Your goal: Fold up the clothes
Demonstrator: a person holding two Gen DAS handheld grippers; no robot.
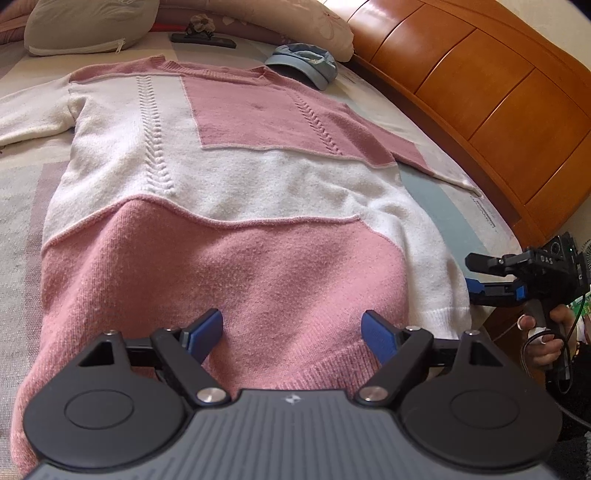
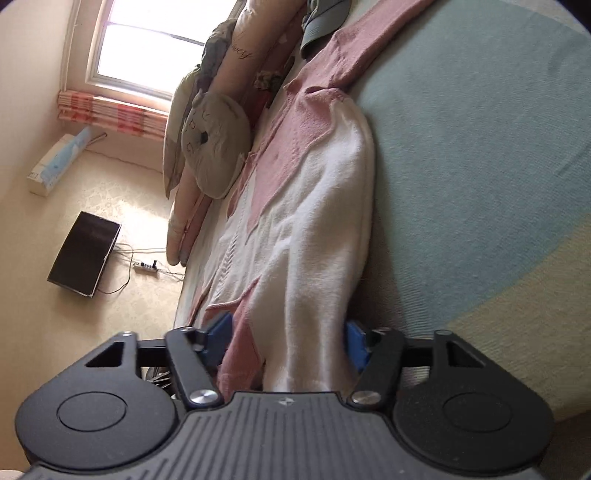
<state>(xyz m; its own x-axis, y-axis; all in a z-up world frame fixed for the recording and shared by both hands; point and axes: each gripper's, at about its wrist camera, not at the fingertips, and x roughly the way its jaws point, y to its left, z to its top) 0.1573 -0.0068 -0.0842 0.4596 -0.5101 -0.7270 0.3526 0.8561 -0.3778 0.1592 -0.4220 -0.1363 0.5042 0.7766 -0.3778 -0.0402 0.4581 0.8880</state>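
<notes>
A pink and white knitted sweater (image 1: 258,177) lies flat on the bed, neck at the far end and pink hem nearest me. My left gripper (image 1: 291,332) hovers over the hem with its blue pads wide apart and only flat fabric under them. At the sweater's right edge, my right gripper (image 1: 470,275) is held by a hand (image 1: 543,332), one finger above the other. In the right wrist view the sweater (image 2: 314,206) runs between the right gripper (image 2: 286,338) pads: a bunch of white and pink fabric fills the gap and both pads touch it.
A blue cap (image 1: 306,64) lies by the sweater's far right shoulder. Pillows (image 1: 88,26) and a dark flat object (image 1: 203,38) sit at the far end. A wooden headboard (image 1: 480,92) runs along the right. Bare sheet (image 2: 480,147) flanks the sweater. A black box (image 2: 85,254) lies on the floor.
</notes>
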